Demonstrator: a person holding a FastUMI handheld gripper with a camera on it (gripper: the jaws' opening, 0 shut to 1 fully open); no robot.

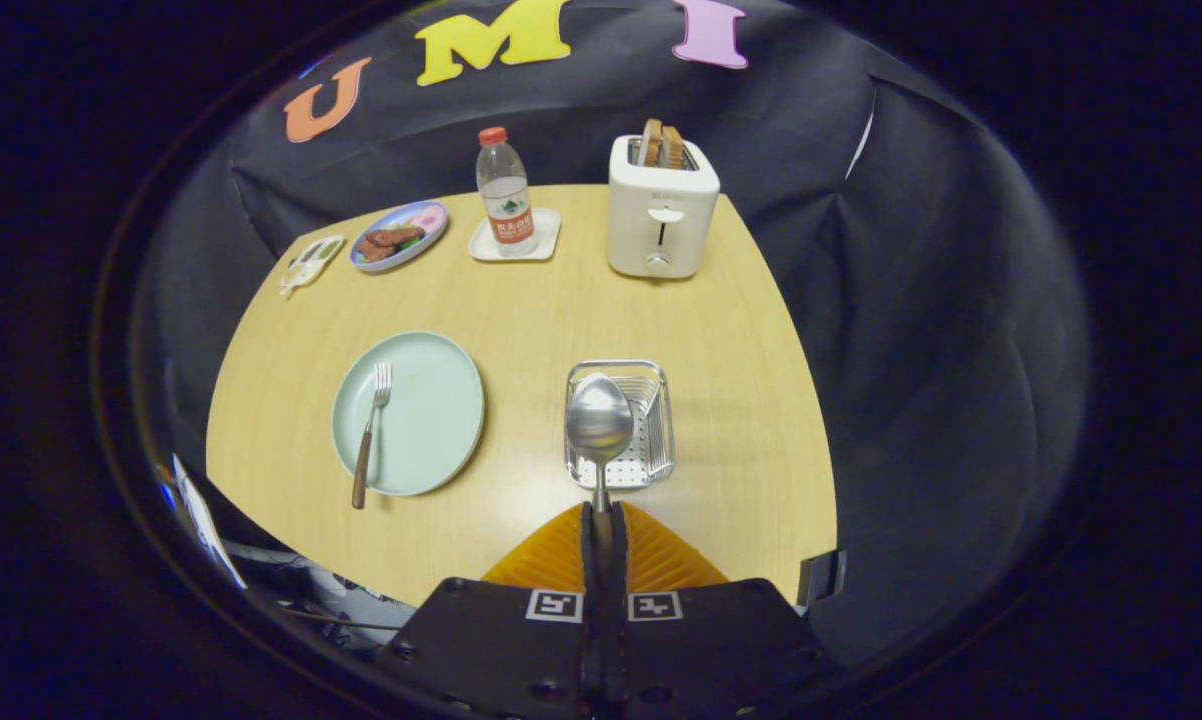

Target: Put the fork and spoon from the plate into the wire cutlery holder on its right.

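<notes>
- Gripper view looks down on the worktop (521, 310): the tool (601, 515) has its fingers pinched together on the handle of the spoon (599, 422), whose bowl stands up ahead of the fingertips and lines up with the wire cutlery holder (651, 420)
- How high the spoon hangs above the holder cannot be told from here, so letting go too soon could make it bounce off the rim or tip out onto the worktop
- The grip is on the thin handle alone; I judge the heavy bowl could swing or slide between the fingers if the tool tilts quickly
- The holder looks light and a nudge from the spoon could shove or topple it
- The fork (371, 430) lies on the pale green plate (441, 420), left of the holder and well apart, handle overhanging the near rim; a glancing grab could flip it off the plate
</notes>
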